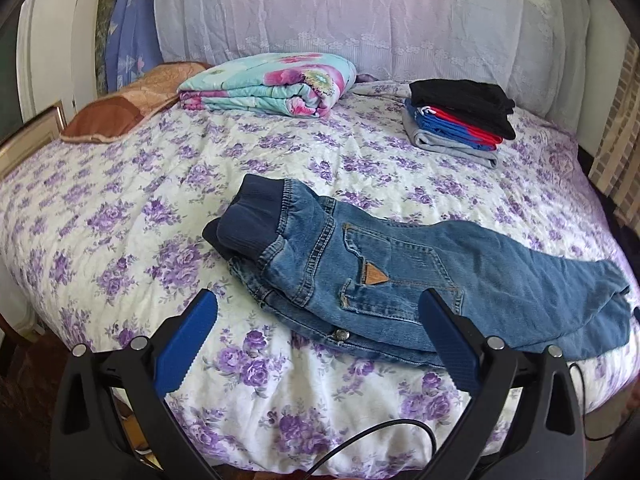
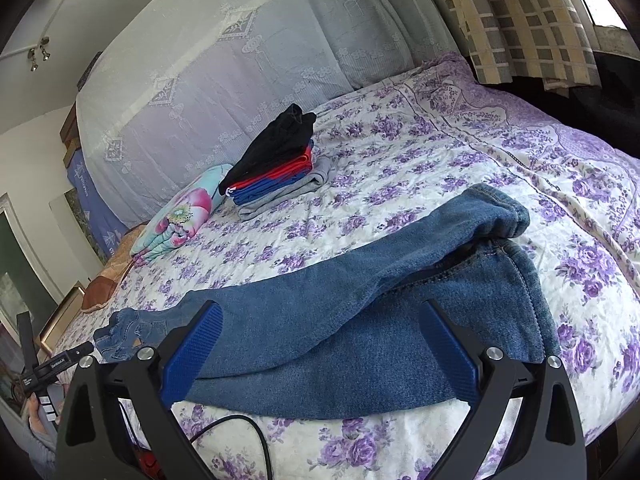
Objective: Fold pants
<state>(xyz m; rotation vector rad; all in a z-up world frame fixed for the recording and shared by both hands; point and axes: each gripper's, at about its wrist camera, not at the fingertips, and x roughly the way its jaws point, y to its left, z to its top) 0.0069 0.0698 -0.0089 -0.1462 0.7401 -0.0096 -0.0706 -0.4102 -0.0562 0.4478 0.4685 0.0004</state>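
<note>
Blue jeans [image 1: 400,276] with a dark ribbed waistband [image 1: 248,220] lie on the flowered bedspread [image 1: 120,208], folded lengthwise so one leg lies on the other. My left gripper [image 1: 320,312] is open and empty, hovering just in front of the seat and waist end. In the right wrist view the legs of the jeans [image 2: 360,320] stretch to the right, with the hems [image 2: 500,216] at the far end. My right gripper [image 2: 322,320] is open and empty, just above the leg part near the bed's front edge.
A stack of folded clothes [image 1: 460,120] sits at the back right of the bed, also in the right wrist view [image 2: 276,164]. A folded floral blanket [image 1: 272,84] and a brown pillow [image 1: 120,112] lie at the back left. A checked curtain [image 2: 520,20] hangs on the right.
</note>
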